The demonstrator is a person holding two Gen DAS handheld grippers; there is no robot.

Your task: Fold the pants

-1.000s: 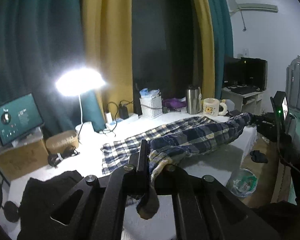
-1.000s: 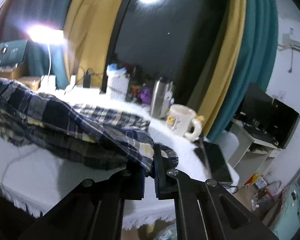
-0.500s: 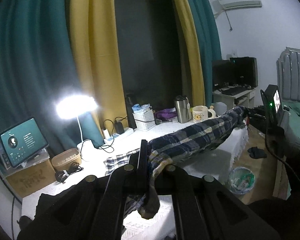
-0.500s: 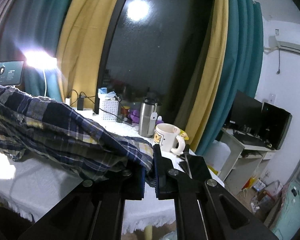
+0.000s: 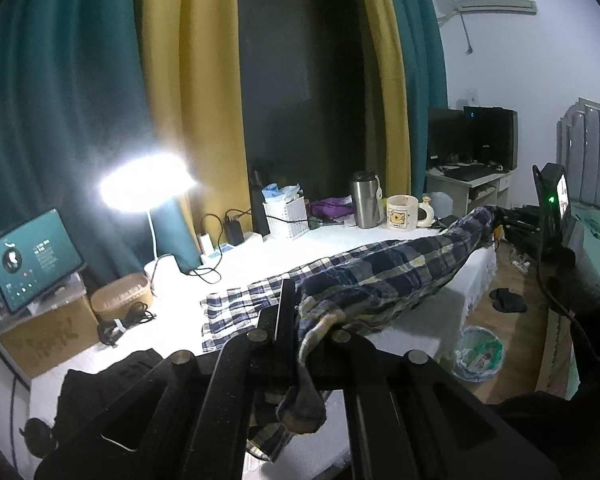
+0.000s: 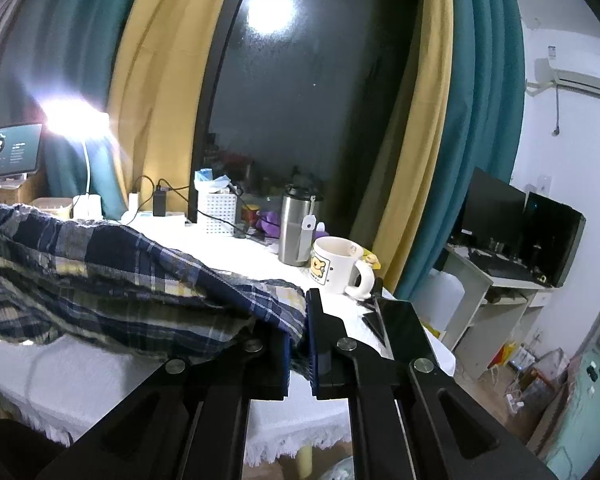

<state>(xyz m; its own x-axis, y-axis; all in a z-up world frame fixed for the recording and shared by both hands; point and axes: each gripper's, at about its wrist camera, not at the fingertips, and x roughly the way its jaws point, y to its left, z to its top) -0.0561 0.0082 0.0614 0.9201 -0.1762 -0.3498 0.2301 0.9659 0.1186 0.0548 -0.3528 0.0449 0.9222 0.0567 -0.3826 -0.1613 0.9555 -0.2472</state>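
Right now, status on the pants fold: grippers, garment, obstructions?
Left hand-held gripper and right hand-held gripper both shut on plaid pants. Pants stretched between them, partly off the white table. Mug and steel tumbler close behind.

The lamp (image 5: 146, 186) head is blown out to white glare — its shape unreadable. Text on the tablet (image 5: 34, 258) screen is too small to read. The plaid pants (image 6: 100, 280) run off the right wrist view's left edge — their far end is cut off.
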